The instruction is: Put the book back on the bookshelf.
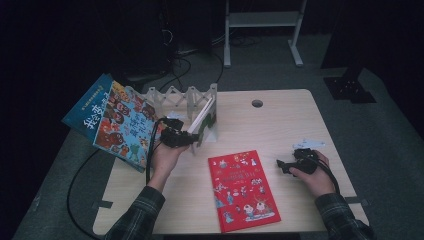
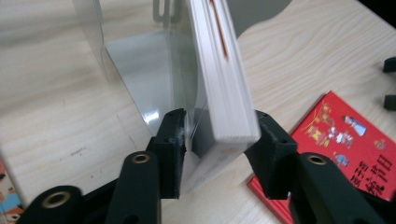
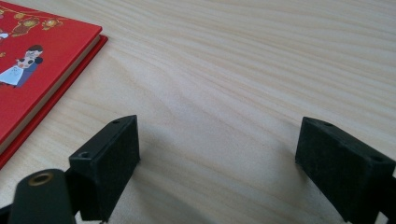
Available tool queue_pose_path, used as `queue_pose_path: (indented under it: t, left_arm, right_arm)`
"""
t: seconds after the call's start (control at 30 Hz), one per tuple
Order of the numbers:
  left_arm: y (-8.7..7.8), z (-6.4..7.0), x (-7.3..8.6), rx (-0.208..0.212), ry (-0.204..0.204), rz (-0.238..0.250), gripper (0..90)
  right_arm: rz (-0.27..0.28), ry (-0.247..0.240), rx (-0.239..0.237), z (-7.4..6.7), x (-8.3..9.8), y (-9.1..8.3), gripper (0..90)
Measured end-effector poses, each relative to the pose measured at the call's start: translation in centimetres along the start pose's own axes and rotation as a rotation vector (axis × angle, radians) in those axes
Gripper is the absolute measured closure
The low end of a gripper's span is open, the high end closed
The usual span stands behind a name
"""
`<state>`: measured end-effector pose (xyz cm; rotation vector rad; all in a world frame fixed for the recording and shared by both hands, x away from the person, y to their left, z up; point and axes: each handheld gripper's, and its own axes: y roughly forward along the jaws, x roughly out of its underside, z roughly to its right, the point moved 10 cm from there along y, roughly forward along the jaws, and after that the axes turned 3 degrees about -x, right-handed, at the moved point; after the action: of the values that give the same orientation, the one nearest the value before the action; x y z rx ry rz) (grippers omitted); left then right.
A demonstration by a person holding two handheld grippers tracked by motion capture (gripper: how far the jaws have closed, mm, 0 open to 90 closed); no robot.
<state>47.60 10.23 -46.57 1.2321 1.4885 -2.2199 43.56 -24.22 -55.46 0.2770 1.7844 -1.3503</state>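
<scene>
Dark room around a pale wood table (image 1: 280,125), small round hole near its far edge. Biggest item: blue picture book (image 1: 112,120) hanging off the far-left corner, tilted. Next, red picture book (image 1: 243,190) flat on the near middle, cover up; its edge also shows in the right gripper view (image 3: 42,70). At the back left stands a white accordion book rack (image 1: 175,97) with clear dividers; one white-paged book (image 2: 224,88) leans in it, upright-ish, spine away from me. My left gripper (image 1: 181,137) is at that book's lower corner: in the left gripper view the jaws bracket the book and a clear divider (image 2: 140,74), left pad against the divider, right pad just beside the pages with a sliver of gap, so I can't call it a firm clamp, partly open. My right gripper (image 1: 290,165) rests low over bare table right of the red book, jaws wide apart, nothing between them.
</scene>
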Motion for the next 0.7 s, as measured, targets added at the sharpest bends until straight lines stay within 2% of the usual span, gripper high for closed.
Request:
queue_pose_path:
  t: [0.07,0.17,0.23,0.47,0.6,0.7]
  left_arm:
    - [0.2,0.0,0.1,-0.004,-0.004,-0.008,65.0]
    - [0.3,0.2,-0.1,-0.010,-0.007,-0.002,66.0]
    - [0.5,0.3,-0.2,-0.011,-0.018,0.000,66.0]
    - [1.6,0.9,-1.4,-0.018,-0.017,-0.004,65.7]
    - [2.4,1.3,-2.0,-0.007,-0.035,0.001,64.3]
    - [2.8,1.9,-2.3,-0.002,-0.026,0.001,62.8]
  right_arm:
    - [0.000,0.000,0.000,0.0,0.0,0.0,12.4]
    - [0.000,-0.001,0.000,0.0,0.0,0.0,12.4]
    - [0.000,0.000,0.000,0.0,0.0,0.0,12.3]
    - [0.000,-0.001,0.000,0.0,0.0,0.0,12.3]
    - [0.000,-0.001,0.000,0.0,0.0,0.0,12.3]
    - [0.000,-0.001,-0.001,0.0,0.0,0.0,12.3]
